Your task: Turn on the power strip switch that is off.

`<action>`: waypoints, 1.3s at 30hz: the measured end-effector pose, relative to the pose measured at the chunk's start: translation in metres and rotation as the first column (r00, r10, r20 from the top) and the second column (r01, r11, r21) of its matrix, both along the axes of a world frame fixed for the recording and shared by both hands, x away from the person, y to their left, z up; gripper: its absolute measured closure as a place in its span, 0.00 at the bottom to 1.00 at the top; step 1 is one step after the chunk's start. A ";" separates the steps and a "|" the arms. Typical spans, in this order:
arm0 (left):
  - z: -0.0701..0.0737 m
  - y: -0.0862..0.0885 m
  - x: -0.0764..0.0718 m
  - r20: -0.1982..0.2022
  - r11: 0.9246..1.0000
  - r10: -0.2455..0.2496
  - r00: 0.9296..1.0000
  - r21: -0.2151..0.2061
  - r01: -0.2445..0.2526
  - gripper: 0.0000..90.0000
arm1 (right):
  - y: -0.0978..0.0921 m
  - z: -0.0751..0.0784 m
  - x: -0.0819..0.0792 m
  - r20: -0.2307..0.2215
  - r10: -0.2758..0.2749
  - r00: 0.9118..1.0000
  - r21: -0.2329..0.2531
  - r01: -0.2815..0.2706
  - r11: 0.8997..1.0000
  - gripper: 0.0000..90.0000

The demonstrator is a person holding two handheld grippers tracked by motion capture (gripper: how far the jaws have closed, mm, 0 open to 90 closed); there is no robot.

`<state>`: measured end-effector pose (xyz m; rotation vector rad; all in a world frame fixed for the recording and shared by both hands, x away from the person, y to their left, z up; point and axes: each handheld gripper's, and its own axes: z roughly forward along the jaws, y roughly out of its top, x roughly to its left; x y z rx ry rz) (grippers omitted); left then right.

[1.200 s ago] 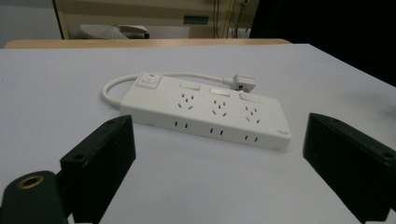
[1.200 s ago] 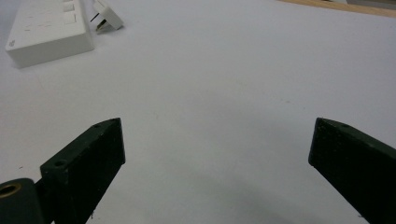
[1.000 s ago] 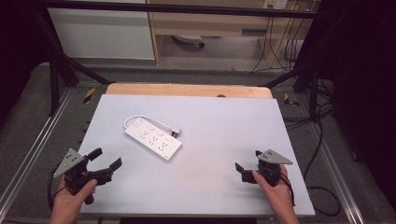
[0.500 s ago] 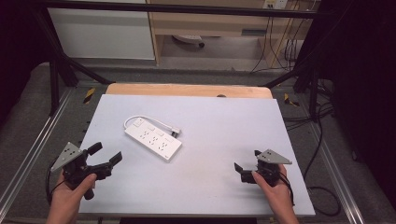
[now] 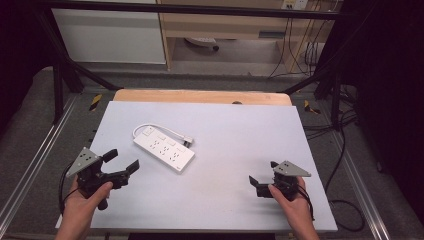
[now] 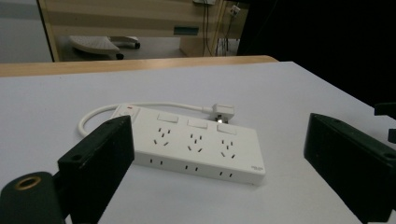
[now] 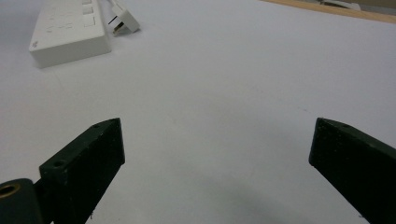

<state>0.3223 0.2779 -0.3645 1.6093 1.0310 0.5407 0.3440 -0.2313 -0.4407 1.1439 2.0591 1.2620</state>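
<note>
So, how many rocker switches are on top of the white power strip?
3 on the power strip, in one row along its far edge: left, middle, right. The red-marked part at the cable end may be another.

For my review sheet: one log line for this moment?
left gripper: open, empty | right gripper: open, empty | power strip: untouched on table

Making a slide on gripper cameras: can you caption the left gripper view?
Open left gripper faces a white power strip lying flat on the table, its plug beside it.
</note>
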 end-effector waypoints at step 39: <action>0.019 -0.035 0.026 -0.001 0.993 -0.089 0.996 0.078 0.089 0.09 | 0.000 0.001 -0.001 -0.001 -0.013 1.000 0.012 0.013 1.000 0.03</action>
